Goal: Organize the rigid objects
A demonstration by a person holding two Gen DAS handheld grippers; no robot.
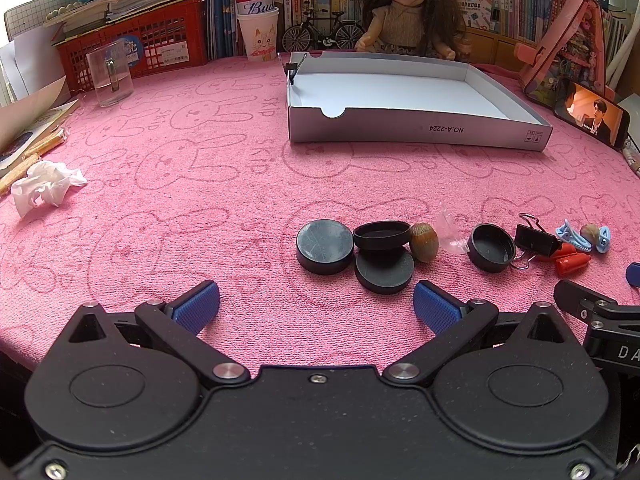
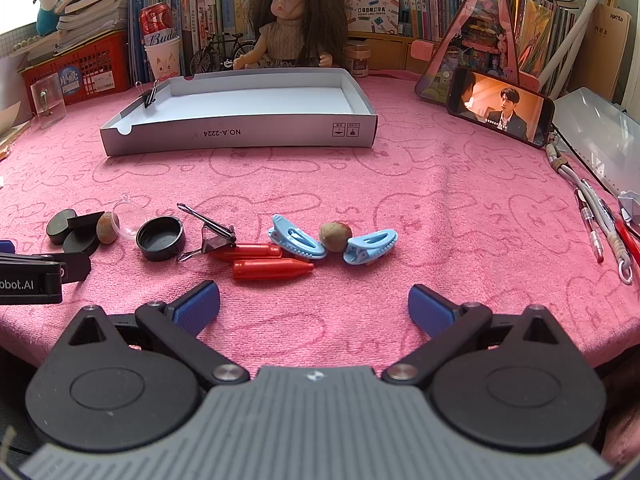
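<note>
A row of small objects lies on the pink towel. In the left wrist view I see black round lids (image 1: 325, 246), a brown nut (image 1: 423, 241), a clear cap (image 1: 451, 229), an upturned black lid (image 1: 492, 248) and a black binder clip (image 1: 535, 240). In the right wrist view I see the binder clip (image 2: 214, 237), two red caps (image 2: 272, 268), two blue clips (image 2: 295, 242) and a nut (image 2: 335, 236). A white box lid (image 1: 416, 130) (image 2: 240, 134) stands behind, with one binder clip on its left wall. My left gripper (image 1: 316, 306) and right gripper (image 2: 314, 308) are open and empty, just short of the row.
A doll (image 2: 292, 20), books, a red basket (image 1: 136, 44), a can in a paper cup (image 1: 256, 20) and a clear cup (image 1: 110, 76) line the back. A phone (image 2: 500, 110) and pens (image 2: 596, 216) lie at right. Crumpled tissue (image 1: 44, 186) lies at left.
</note>
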